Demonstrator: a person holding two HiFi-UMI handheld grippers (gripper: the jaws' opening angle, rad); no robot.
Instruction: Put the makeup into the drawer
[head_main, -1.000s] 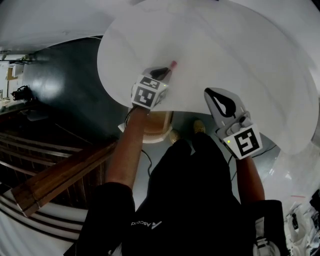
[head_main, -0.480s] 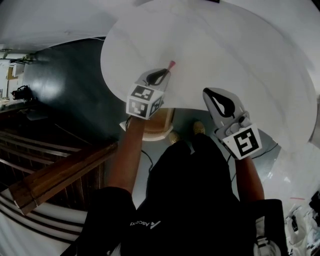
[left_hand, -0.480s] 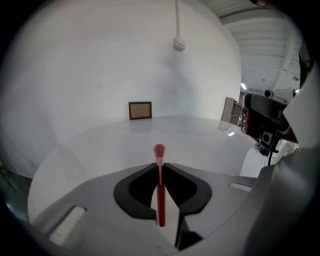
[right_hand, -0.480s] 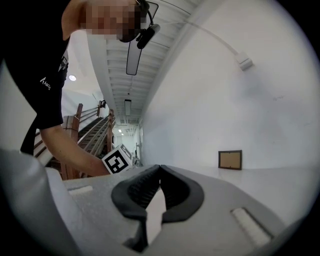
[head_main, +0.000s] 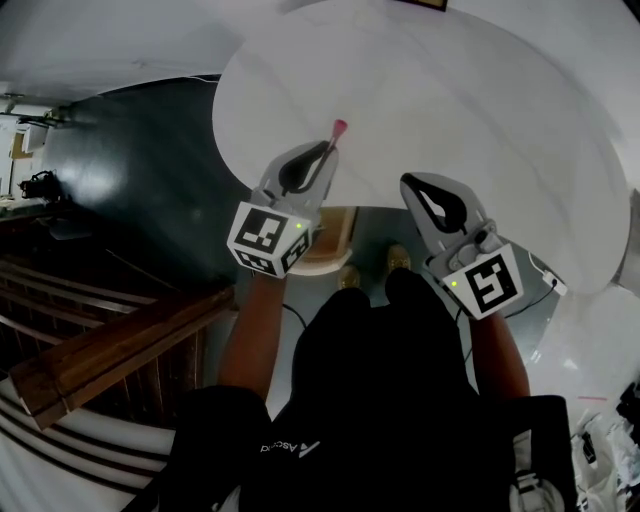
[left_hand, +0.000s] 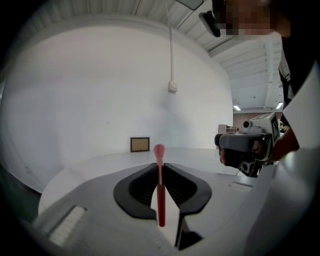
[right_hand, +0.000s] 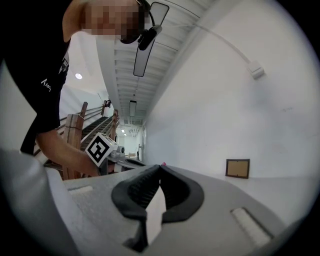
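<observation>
white round tabletop (head_main: 470, 90), small framed picture (left_hand: 140, 144) at its far edge | i see my left gripper (head_main: 322, 152) clamped on the makeup brush (head_main: 338, 129), red handle between the pads, pink tip poking past them over the tabletop's near edge | right gripper (head_main: 410, 184) beside it, jaws together, nothing in them
</observation>
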